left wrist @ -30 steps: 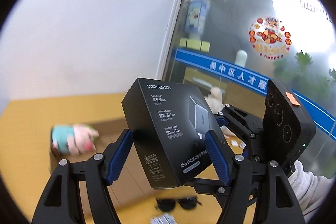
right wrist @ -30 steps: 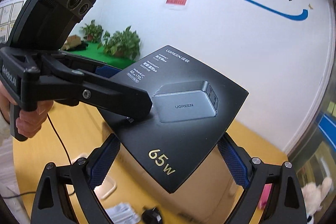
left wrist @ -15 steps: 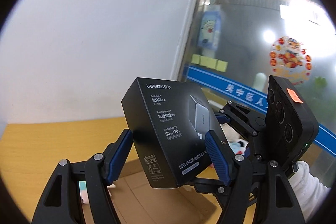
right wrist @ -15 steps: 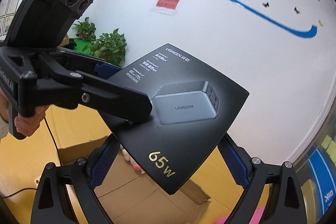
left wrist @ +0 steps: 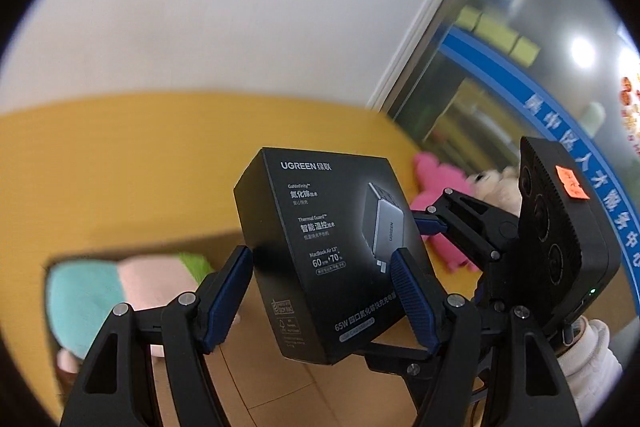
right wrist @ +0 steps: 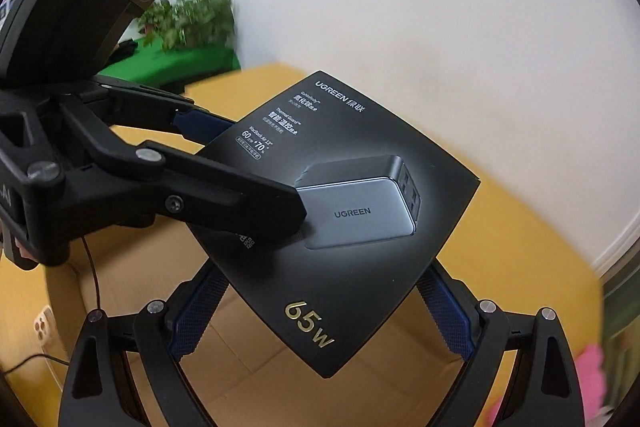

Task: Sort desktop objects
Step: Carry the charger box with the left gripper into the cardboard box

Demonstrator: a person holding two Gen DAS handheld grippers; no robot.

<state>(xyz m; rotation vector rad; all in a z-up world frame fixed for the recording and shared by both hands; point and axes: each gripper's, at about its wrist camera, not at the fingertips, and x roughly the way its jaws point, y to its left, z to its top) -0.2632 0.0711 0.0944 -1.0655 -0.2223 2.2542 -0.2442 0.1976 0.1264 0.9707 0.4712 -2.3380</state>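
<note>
While both grippers held it in the air, the black charger box [left wrist: 320, 251] hung tilted above an open cardboard box [right wrist: 256, 359] that sat on a yellow table [left wrist: 100, 167]. Behind the table stood a white wall [left wrist: 240, 7], with a glass partition [left wrist: 500, 99] to one side and green potted plants [right wrist: 188, 15] to the other. Inside the cardboard box lay a soft toy [left wrist: 116, 287] in teal and pale pink, blurred. A pink plush toy [left wrist: 436, 179] lay on the table beyond the charger box, next to a cream one that was too blurred to make out.

The left gripper [left wrist: 322, 283] was clamped on the charger box, its blue pads [left wrist: 408, 291] pressing the two narrow sides. The right gripper [right wrist: 320, 311] gripped the same box from another side, its pads [right wrist: 200, 307] tight against the edges beneath the printed face. In the right wrist view, one finger of the left gripper lay across that printed face. A white sleeve [left wrist: 588, 355] showed behind the right gripper's body.
</note>
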